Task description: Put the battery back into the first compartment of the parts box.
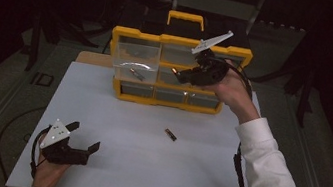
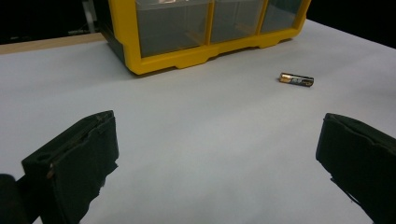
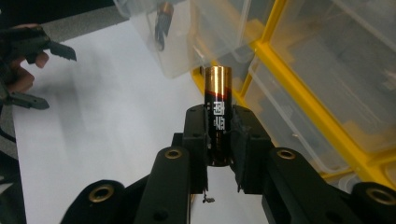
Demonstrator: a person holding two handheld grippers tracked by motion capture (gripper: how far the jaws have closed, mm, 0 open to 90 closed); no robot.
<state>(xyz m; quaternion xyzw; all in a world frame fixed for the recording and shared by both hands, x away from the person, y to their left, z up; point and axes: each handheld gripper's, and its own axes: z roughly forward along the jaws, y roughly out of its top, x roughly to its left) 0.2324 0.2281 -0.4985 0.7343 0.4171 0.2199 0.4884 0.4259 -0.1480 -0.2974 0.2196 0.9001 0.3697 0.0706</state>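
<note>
Your right gripper (image 1: 180, 74) is raised in front of the yellow drawer cabinet (image 1: 181, 41), its jaws clamped on 1 battery (image 3: 217, 114) that stands upright between them, gold end up. Just beyond that battery, 1 clear drawer (image 1: 132, 65) is pulled out of the cabinet with another battery inside (image 1: 137, 74). A 3rd battery (image 1: 170, 134) lies on its side on the white table (image 1: 115, 116), well apart from both grippers and in front of the cabinet. Your left gripper (image 1: 84, 139) rests low at the table's near left corner, jaws spread wide apart and holding nothing.
</note>
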